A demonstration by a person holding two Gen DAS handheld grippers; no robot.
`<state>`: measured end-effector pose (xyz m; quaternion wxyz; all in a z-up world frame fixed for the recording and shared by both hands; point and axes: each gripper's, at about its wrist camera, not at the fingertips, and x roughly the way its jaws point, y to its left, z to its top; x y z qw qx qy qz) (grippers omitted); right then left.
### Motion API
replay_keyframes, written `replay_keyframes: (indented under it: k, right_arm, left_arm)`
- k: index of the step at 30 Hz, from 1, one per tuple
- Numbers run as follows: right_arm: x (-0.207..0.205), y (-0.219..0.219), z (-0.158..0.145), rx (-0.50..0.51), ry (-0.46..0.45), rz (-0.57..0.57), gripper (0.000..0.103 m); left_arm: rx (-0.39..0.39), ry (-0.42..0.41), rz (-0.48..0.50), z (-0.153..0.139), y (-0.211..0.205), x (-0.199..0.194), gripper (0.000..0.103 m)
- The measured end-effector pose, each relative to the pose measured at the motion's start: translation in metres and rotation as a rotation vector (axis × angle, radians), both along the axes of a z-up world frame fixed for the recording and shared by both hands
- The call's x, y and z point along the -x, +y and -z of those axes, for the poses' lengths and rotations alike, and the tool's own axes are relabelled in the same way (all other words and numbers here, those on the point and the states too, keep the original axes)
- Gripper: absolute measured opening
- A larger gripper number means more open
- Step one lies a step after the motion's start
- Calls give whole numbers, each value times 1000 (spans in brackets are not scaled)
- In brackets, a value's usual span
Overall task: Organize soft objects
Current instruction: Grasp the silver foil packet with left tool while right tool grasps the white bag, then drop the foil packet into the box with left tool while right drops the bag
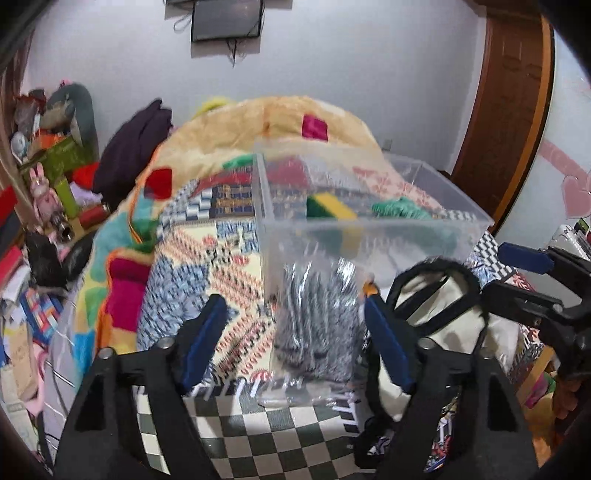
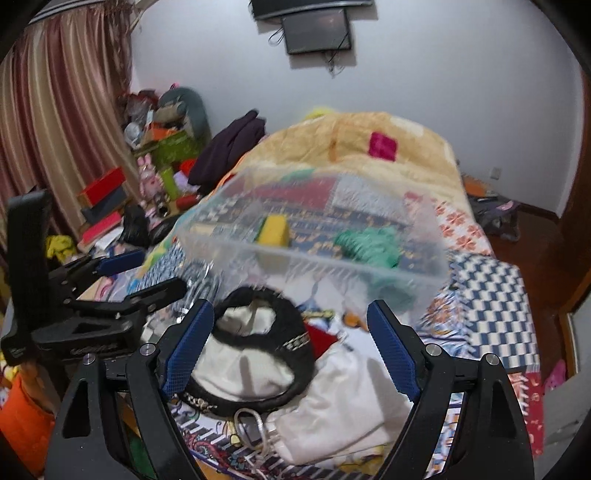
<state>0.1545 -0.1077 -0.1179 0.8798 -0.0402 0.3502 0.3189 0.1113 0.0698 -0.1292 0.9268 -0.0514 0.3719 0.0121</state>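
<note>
**Hovering over the bed, both claws wide apart**

Looking along the left gripper, its blue-padded fingers stand spread with nothing between them but air, and straight ahead lies a clear plastic bag of grey-and-white striped fabric, flat on the patterned bedcover and leaning up against the front wall of the clear plastic box. Inside that box, two soft things sit apart: a yellow-and-green sponge toward the left, a bundle of green knit toward the right. The picture is blurred, so finer detail in the box is hard to read.

Over on the other side, the right gripper is just as open, jaws parted and gripping nothing. Framed between its fingers is a cream bag with a black fuzzy rim, mouth gaping, resting on a white cloth near the foot of the bed. A coiled pale cord lies just beside the bag's near edge. The box sits beyond the bag, with the sponge and the green knit showing through its wall.

Each claw shows in the other's view, near its neighbour and not touching it. Behind it all, a beige quilt is heaped at the head of the bed, and a dark screen hangs on the wall.
</note>
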Motion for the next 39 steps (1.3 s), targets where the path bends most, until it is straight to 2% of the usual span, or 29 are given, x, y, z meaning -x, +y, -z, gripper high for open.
replay_keyframes:
  k: [6,8,10,11,14,16,22,31,39]
  right_arm:
    - [-5,10,24,28,78,-56,56]
    - [-5,10,28,33,88,-63,40]
    - [-3,8,29,34,79,-57,35]
    - [-3,7,29,32,74,-55,29]
    - [0,3,24,18,56,-51,22]
    - [3,1,20,9,39,-50,20]
    - [10,-9,1,-27,-20,-40,17]
    - [15,-23,-32,-109,-108,2,16]
    - [2,-38,-69,-172,-187,79,16]
  left_arm:
    - [21,29,33,14,-5,-2,48]
    - [22,28,47,15,-8,-1,40]
    - [7,23,54,15,-13,0,32]
    - [0,19,59,14,-15,2,30]
    - [-15,4,62,9,-19,7,23]
    - [-13,-10,66,5,-21,12,18]
    - [6,-60,53,-13,-15,22,15]
    - [1,-170,40,-53,-9,35,15]
    - [-10,-249,44,-84,-9,21,15]
